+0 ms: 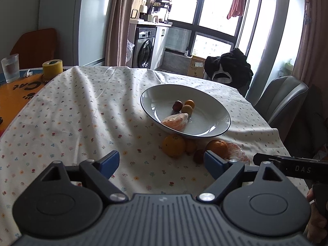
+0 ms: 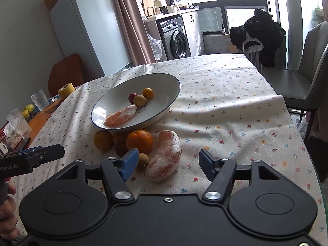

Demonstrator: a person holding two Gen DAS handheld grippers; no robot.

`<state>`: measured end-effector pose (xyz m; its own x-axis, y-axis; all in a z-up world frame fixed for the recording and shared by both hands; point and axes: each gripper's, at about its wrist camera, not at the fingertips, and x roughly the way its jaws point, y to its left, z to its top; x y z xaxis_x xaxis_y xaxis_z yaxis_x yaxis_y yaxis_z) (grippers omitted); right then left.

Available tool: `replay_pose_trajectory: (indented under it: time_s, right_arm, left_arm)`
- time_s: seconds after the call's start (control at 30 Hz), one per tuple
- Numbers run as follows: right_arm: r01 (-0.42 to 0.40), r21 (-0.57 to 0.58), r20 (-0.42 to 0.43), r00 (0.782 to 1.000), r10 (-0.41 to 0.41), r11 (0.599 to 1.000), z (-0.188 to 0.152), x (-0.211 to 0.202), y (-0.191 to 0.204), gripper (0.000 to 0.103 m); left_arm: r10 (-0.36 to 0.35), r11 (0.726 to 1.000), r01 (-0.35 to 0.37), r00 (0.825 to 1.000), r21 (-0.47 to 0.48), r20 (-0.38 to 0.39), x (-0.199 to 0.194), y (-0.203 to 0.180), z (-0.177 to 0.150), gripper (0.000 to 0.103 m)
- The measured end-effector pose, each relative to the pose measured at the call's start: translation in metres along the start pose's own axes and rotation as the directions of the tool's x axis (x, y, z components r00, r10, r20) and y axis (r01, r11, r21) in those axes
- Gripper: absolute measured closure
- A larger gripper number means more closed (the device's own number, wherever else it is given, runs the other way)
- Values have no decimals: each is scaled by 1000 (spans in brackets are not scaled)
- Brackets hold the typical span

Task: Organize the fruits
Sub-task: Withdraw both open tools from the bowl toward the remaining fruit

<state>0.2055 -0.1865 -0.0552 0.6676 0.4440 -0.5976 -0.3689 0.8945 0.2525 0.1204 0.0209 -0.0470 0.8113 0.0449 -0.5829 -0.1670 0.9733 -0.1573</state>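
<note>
A white plate (image 1: 213, 104) (image 2: 166, 86) on the flowered cloth holds a peeled citrus piece (image 1: 176, 121) (image 2: 121, 114), a dark red fruit (image 1: 177, 105), a tan fruit (image 2: 139, 100) and a small orange one (image 2: 148, 92). In front of the plate lie two oranges (image 1: 173, 145) (image 2: 139, 141), small brown fruits (image 2: 142, 159) and a second peeled citrus piece (image 2: 165, 157) (image 1: 237, 151). My left gripper (image 1: 162, 163) is open, low over the cloth near the oranges. My right gripper (image 2: 167, 163) is open, its fingers either side of the loose peeled piece, not touching.
A yellow tape roll (image 1: 52, 68) and a glass (image 1: 10, 67) stand at the far left on an orange mat. A grey chair (image 2: 303, 82) is at the right edge. Dark clothing (image 1: 229, 67) hangs beyond the table. A hand (image 2: 7, 209) holds the left gripper.
</note>
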Motion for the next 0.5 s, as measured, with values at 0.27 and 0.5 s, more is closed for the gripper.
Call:
replay_pose_trajectory:
  time_s: [0.27,0.5]
  right_arm:
    - [7,-4,-32,999,-7,1000,-2,19,-1,41]
    - [25,-23,-48,998,-27,999,2,35,2,46]
  left_arm:
    - [-3,1000,3,999,-4,-37,20,-2,-6,22]
    - [-9,1000,9,999,1,-52,29,-4,-6,23]
